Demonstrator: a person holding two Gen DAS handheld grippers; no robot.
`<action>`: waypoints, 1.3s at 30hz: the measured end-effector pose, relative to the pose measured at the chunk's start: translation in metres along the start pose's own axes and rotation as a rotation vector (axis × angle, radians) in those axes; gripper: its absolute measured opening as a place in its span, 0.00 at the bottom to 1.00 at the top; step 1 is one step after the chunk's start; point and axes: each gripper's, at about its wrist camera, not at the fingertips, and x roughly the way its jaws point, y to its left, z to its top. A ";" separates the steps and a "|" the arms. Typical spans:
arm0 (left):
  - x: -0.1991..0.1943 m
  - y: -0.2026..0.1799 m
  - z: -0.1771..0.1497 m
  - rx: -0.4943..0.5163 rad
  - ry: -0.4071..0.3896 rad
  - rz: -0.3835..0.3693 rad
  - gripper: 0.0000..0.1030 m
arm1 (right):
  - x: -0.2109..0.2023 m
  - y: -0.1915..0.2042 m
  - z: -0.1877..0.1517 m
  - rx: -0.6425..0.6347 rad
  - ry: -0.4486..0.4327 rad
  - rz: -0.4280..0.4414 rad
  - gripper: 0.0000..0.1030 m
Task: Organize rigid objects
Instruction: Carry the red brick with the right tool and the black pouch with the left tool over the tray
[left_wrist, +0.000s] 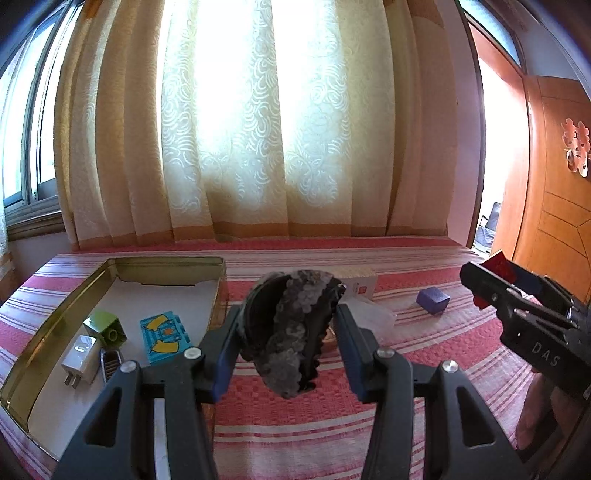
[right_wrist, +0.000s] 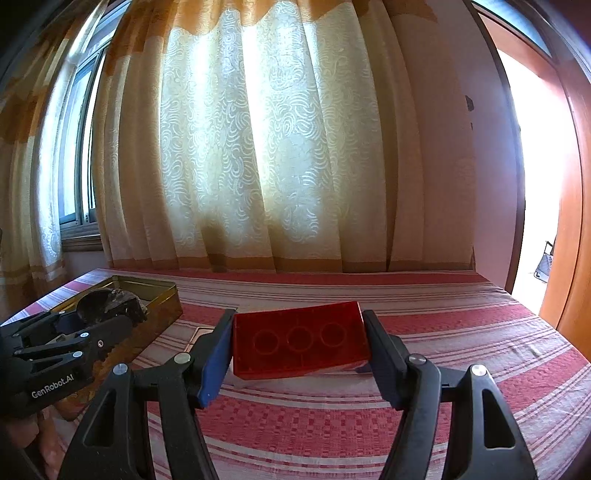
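Note:
My left gripper (left_wrist: 288, 332) is shut on a dark grey scalloped shell (left_wrist: 291, 332) and holds it above the striped cloth, just right of the gold tin (left_wrist: 48, 325). The tin holds a green block (left_wrist: 105, 326), a turquoise printed brick (left_wrist: 166, 336), a white charger (left_wrist: 81, 356) and a small grille piece (left_wrist: 110, 363). My right gripper (right_wrist: 299, 343) is shut on a red brick (right_wrist: 299, 341), hollow underside facing the camera, held above the cloth. The right gripper also shows in the left wrist view (left_wrist: 491, 280), and the left gripper in the right wrist view (right_wrist: 110, 310).
A blue cube (left_wrist: 433, 300), a white box (left_wrist: 360, 282) and a clear plastic piece (left_wrist: 371, 314) lie on the red striped cloth (left_wrist: 295, 424) beyond the shell. Curtains hang behind the surface. A wooden door (left_wrist: 554, 206) stands at the right.

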 end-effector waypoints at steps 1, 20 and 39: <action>-0.001 0.001 0.000 -0.002 -0.002 0.001 0.47 | 0.000 0.001 0.000 0.000 0.000 0.003 0.66; -0.006 0.008 -0.002 -0.029 -0.007 0.001 0.47 | -0.002 0.026 -0.003 -0.023 -0.011 0.062 0.66; -0.009 0.015 -0.003 -0.053 0.002 -0.008 0.47 | -0.001 0.044 -0.002 -0.037 -0.009 0.103 0.66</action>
